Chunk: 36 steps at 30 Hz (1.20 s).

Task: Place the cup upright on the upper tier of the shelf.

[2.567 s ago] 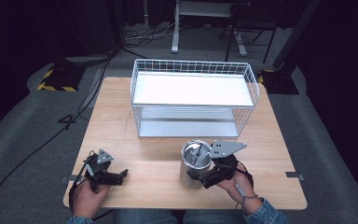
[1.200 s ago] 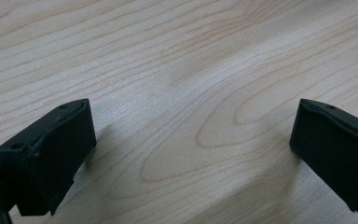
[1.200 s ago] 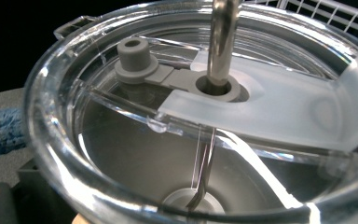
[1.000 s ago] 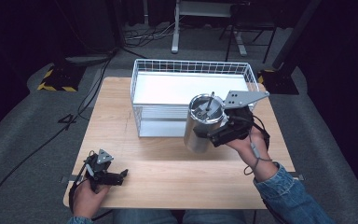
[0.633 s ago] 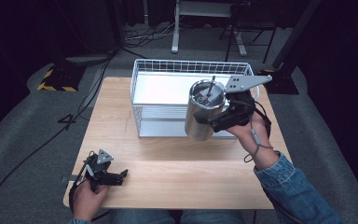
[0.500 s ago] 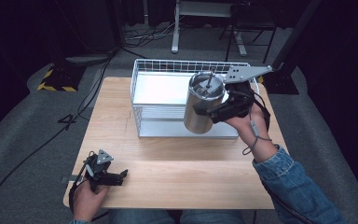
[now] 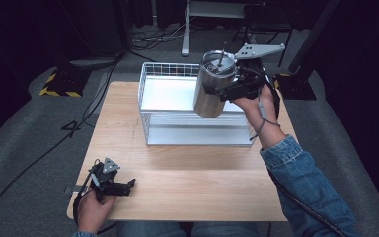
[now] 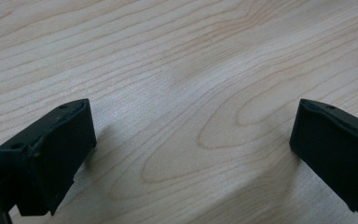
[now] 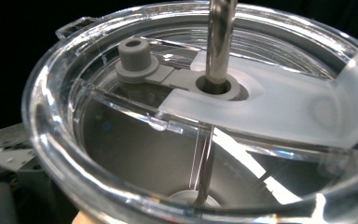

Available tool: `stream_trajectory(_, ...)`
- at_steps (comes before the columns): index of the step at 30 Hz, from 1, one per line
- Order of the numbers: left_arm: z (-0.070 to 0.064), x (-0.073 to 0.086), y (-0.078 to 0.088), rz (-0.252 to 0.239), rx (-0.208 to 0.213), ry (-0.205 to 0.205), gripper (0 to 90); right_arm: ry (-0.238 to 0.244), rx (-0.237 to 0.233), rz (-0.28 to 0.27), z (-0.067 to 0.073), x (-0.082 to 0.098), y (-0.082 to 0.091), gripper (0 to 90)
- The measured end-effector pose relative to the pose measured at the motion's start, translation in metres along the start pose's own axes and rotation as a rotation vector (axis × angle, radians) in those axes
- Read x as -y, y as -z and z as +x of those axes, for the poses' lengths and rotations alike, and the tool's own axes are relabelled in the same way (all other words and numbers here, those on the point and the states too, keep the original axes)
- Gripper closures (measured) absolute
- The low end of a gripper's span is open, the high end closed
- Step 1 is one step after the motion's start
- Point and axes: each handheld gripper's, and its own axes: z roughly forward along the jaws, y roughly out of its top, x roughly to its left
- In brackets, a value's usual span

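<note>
My right hand-held gripper [image 7: 225,89] clamps the steel tumbler [image 7: 213,88] upright above the wire basket [image 7: 150,111] for lowering in, while my left hand-held gripper [image 7: 123,185] rests released on the bench [image 7: 202,177].

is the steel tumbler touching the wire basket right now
Cannot tell. In the high view the steel tumbler, held by the right gripper, overlaps the wire basket from above; no gap or contact shows plainly.

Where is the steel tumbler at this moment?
In the high view the steel tumbler is held in the air by the right tool, tilted, above the right part of the white wire basket at the table's far side.
</note>
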Motion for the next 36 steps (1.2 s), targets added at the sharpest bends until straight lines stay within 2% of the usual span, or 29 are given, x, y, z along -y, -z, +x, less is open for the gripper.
stream_trajectory(2,0.0,0.0,0.0,0.0,0.0,0.0,0.6,-0.008,0.009,0.002,-0.003,-0.001,-0.002,3.8)
stream_trajectory(3,0.0,0.0,0.0,0.0,0.0,0.0,0.6,-0.022,0.024,0.004,-0.012,-0.003,-0.007,3.8)
stream_trajectory(8,0.0,0.0,0.0,0.0,0.0,0.0,0.6,-0.065,0.071,0.007,-0.034,-0.005,-0.016,3.8)
stream_trajectory(10,0.0,0.0,0.0,0.0,0.0,0.001,0.6,-0.075,0.081,0.007,-0.038,-0.005,-0.018,3.8)
stream_trajectory(11,0.0,0.0,0.0,0.0,0.001,0.0,0.6,-0.091,0.105,0.005,-0.046,-0.006,-0.02,3.8)
stream_trajectory(12,0.0,0.0,0.0,-0.002,0.001,0.002,0.6,-0.091,0.105,0.005,-0.046,-0.006,-0.02,3.8)
stream_trajectory(13,0.0,0.0,0.0,0.0,0.001,0.002,0.6,-0.099,0.127,0.014,-0.052,-0.006,-0.023,3.8)
stream_trajectory(16,0.0,0.0,0.0,-0.001,0.001,0.003,0.6,-0.106,0.147,0.018,-0.057,-0.005,-0.026,3.8)
stream_trajectory(17,0.0,0.0,-0.001,-0.004,0.001,0.005,0.6,-0.116,0.163,0.025,-0.063,-0.004,-0.03,3.8)
stream_trajectory(27,0.0,-0.001,-0.001,0.0,-0.002,0.002,0.6,-0.157,0.2,0.044,-0.078,0.008,-0.041,3.7)
stream_trajectory(36,0.0,-0.001,-0.001,0.0,-0.001,0.006,0.6,-0.167,0.201,0.05,-0.083,0.012,-0.041,3.7)
